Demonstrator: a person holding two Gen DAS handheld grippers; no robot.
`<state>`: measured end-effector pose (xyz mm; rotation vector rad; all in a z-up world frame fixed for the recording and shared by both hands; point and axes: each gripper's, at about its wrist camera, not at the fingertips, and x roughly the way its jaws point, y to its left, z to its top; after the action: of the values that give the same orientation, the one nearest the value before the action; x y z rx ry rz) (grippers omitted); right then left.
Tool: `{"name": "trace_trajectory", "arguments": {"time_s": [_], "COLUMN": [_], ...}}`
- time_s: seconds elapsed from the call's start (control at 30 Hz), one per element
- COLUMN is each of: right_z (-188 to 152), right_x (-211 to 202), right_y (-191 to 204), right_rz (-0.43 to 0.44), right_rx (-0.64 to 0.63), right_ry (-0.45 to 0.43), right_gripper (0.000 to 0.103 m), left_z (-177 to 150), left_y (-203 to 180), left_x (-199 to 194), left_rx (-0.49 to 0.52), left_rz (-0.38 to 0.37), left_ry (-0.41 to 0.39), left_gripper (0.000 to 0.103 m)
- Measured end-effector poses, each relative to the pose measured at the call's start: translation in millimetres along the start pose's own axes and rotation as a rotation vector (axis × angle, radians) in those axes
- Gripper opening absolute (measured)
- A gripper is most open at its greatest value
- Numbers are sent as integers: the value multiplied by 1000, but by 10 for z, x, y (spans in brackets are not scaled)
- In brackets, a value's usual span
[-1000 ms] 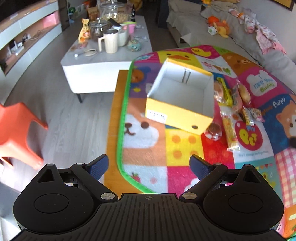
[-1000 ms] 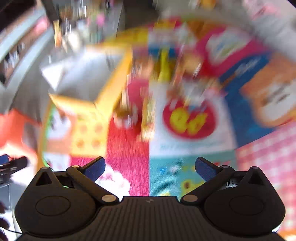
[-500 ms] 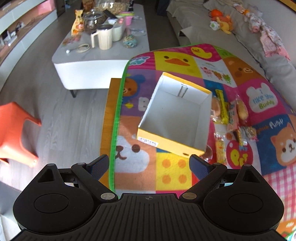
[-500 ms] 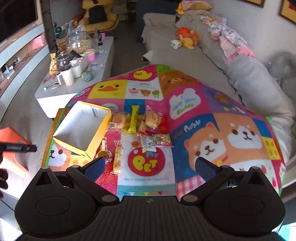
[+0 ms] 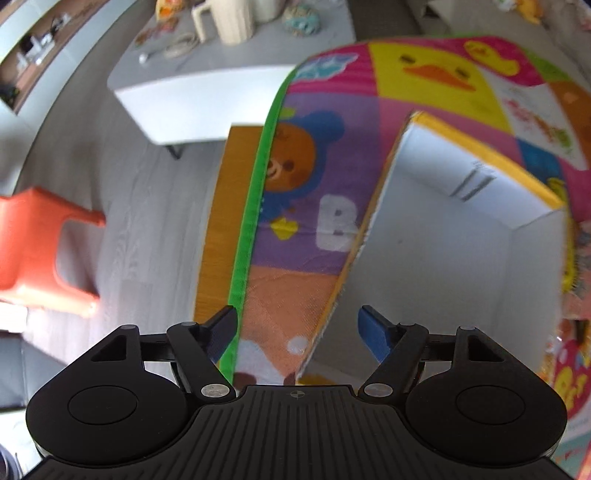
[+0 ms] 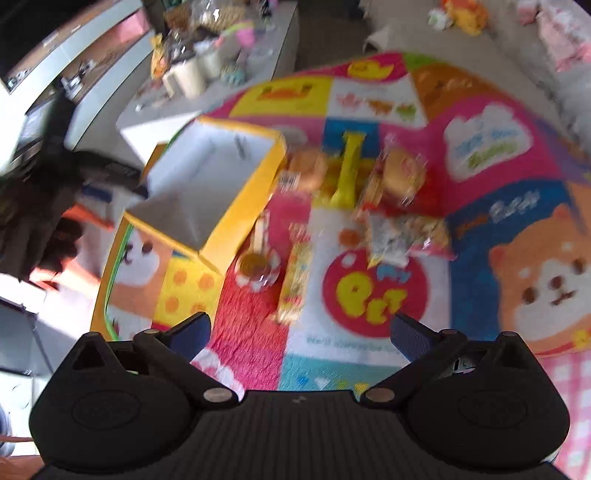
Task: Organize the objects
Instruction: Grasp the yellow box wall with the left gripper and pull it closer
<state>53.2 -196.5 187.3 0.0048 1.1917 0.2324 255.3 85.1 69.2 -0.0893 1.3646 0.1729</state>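
The left claw (image 5: 297,326), black with blue ribbed pads, points steeply down at the near left corner of an open cardboard box (image 5: 454,236). Its jaws are closing, one pad outside the box's left wall and one above its interior, neither pressing the card. The box is rectangular, yellow outside and plain white inside, and nothing lies in it. It stands on a fleecy patchwork play mat (image 5: 295,206) of cartoon animals with a bright green border, laid over a wooden worktop (image 5: 216,221).

The right claw (image 6: 299,332) hangs spread wide above the mat's red and white squares, nothing between its pads. Its blurred view takes in what the left view barely shows: a loose cluster of snack packets (image 6: 373,199) just right of the box, crinkly clear and foil wrappers, two round buns in plastic, a long yellow stick pack (image 6: 347,166), a narrow yellow bar (image 6: 295,280) and a small round jelly cup (image 6: 255,266) near the box's front corner. All lie on the mat, outside the box. At the left edge of that view the other claw appears only as a dark blur beside the box.

The left view alone shows the smooth orange plastic stool (image 5: 40,251) on the pale wood-grain floor and a cream jug (image 5: 225,18) on a white coffee table (image 5: 207,96).
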Motion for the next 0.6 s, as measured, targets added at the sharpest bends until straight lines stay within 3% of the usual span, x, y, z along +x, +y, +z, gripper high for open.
{"name": "trace_trajectory", "arguments": {"time_s": [0.1,0.23,0.37,0.5,0.6], "right_z": [3,144,380,543,613], "right_x": [194,506,1015,1472,1756], "right_y": [-60,-171,-172,-49,-15], "right_rz": [-11,26,56,22,7], "right_rx": [-43,-12,4,-30,-32], "right_ry": [17,34,87,115,185], "right_gripper": [99,92,67,59,55], "left_z": [7,-109,-234,-298,-328], "left_y": [-4,-127,-191,-211,-203], "left_x": [171,131,38,5,6], "left_rx": [-54,14,17,20,35], "left_rz": [-35,-11,2,-9,-11], "left_ry": [59,81,72,71,71], "left_gripper": [16,14,11,10,9]}}
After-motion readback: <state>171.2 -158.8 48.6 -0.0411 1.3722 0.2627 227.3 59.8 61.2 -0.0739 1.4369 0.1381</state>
